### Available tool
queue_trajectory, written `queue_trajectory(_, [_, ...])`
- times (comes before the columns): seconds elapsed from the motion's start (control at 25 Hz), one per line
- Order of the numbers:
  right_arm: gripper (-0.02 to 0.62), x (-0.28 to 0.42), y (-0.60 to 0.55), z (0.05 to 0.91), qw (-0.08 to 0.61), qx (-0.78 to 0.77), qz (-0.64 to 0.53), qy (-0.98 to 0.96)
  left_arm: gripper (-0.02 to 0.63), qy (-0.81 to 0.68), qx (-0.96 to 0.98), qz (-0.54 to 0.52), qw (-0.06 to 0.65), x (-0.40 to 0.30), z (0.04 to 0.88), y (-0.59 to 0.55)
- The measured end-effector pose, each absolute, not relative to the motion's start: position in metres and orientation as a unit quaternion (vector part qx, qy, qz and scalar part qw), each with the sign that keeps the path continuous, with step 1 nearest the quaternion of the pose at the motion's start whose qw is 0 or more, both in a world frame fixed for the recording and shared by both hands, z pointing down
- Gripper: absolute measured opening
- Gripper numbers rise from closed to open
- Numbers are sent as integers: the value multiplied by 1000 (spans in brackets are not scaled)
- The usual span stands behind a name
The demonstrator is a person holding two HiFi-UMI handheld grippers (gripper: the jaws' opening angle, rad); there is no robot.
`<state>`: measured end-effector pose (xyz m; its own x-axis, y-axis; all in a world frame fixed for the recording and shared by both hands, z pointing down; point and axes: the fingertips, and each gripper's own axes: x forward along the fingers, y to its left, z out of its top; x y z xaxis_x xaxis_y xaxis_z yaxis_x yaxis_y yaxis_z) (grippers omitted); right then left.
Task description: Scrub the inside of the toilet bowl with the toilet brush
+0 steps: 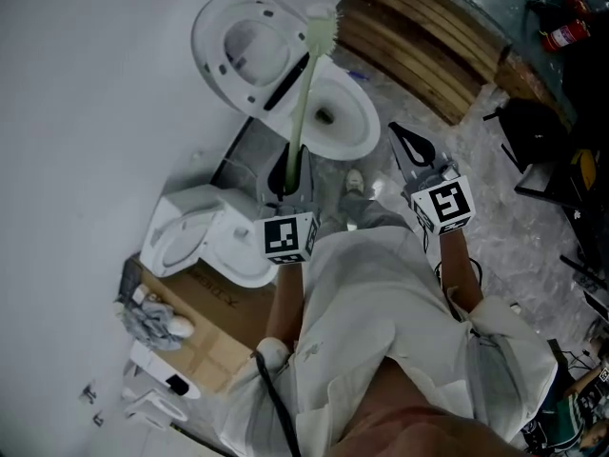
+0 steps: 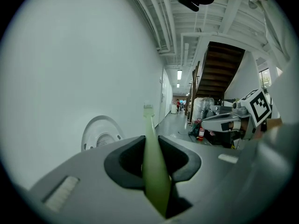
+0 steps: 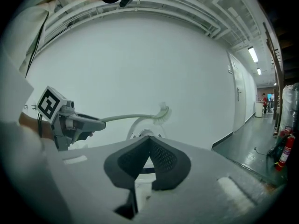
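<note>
My left gripper [image 1: 286,181] is shut on the lower handle of a pale green toilet brush [image 1: 306,84], which slants up and away from me. The bristle head [image 1: 322,27] hangs in the air above the back of the white toilet bowl [image 1: 354,122], beside the raised lid [image 1: 245,48] and outside the bowl. The left gripper view shows the handle [image 2: 153,162] clamped between the jaws of my left gripper [image 2: 151,141]. To the right of the bowl, my right gripper [image 1: 411,144] is shut and holds nothing; its jaws [image 3: 149,139] meet at the tip.
A white wall runs along the left. A second white toilet [image 1: 205,241] and a cardboard box [image 1: 205,322] stand at lower left. Wooden planks [image 1: 419,36] lie behind the bowl. A fire extinguisher [image 1: 566,34] and black equipment [image 1: 542,131] sit at the right.
</note>
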<state>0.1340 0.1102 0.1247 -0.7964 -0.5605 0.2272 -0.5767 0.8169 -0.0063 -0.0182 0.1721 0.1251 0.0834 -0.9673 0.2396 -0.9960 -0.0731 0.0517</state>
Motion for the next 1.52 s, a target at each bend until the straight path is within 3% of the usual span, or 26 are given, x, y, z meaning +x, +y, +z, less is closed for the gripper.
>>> queue_trajectory(0.72, [2, 113, 48, 230, 156, 287, 94, -940, 106, -681, 707, 101, 162, -42, 246, 111])
queue_trajectory(1.52, [2, 76, 24, 376, 231, 331, 163, -900, 106, -633, 708, 141, 280, -81, 417, 101])
